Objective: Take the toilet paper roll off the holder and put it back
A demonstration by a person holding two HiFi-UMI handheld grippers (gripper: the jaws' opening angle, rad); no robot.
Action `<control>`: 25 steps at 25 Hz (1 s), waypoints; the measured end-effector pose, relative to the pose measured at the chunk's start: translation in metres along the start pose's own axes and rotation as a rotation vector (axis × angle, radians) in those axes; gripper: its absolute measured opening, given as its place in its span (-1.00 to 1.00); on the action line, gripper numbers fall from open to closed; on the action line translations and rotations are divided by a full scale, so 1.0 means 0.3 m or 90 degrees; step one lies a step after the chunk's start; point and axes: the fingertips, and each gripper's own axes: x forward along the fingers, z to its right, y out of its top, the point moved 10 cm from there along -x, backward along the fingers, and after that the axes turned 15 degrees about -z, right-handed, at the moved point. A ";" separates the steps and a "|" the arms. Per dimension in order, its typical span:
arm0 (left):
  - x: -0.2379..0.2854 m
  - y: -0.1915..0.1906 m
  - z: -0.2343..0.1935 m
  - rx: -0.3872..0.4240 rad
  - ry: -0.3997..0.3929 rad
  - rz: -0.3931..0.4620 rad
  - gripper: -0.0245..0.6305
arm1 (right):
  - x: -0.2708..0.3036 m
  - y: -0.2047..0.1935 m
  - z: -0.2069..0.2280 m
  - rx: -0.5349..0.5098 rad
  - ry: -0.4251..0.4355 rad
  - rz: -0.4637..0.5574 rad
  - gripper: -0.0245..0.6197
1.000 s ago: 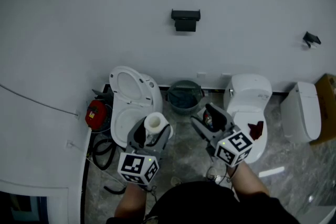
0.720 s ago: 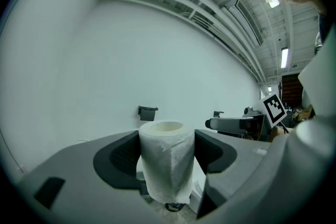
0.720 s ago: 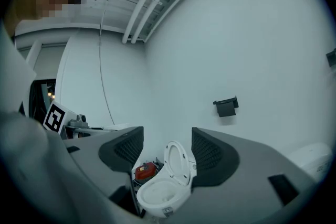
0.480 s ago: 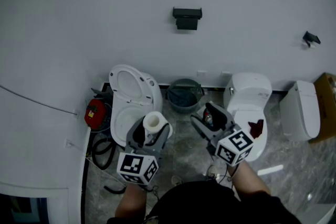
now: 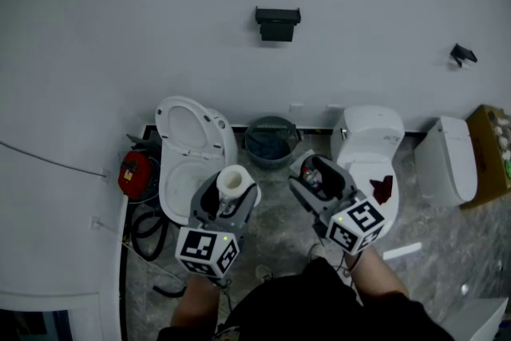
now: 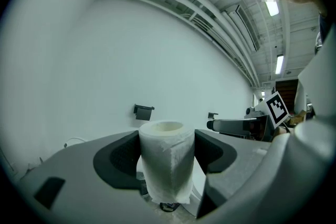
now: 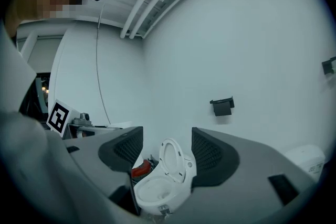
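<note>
- Gripping toilet paper roll (image 6: 167, 162) upright in left gripper (image 5: 231, 196); keeping right gripper (image 5: 316, 180) wide, empty.
- Probably carrying it back: next calls for reaching the holder (image 5: 277, 21) on the wall, well apart.

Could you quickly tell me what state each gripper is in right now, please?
Left gripper: jaws closed on the toilet paper roll, held upright.
Right gripper: jaws open, nothing between them.
</note>
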 end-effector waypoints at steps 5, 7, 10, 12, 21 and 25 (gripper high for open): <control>0.098 0.026 0.041 -0.002 -0.010 0.001 0.00 | -0.013 0.018 0.099 0.001 -0.005 0.000 -0.06; 0.148 0.047 0.069 0.003 -0.003 0.001 0.00 | -0.012 0.029 0.158 0.002 0.005 0.003 -0.06; 0.229 0.089 0.119 0.004 0.020 -0.005 0.00 | -0.010 0.053 0.269 0.006 0.030 0.007 -0.06; 0.291 0.128 0.155 0.009 0.041 -0.009 0.00 | -0.002 0.080 0.362 0.010 0.051 0.013 -0.06; 0.593 0.236 0.312 0.024 0.102 -0.031 0.00 | 0.020 0.140 0.757 0.032 0.109 0.033 -0.07; 0.661 0.265 0.334 0.025 0.114 -0.035 0.00 | 0.033 0.148 0.849 0.042 0.116 0.031 -0.08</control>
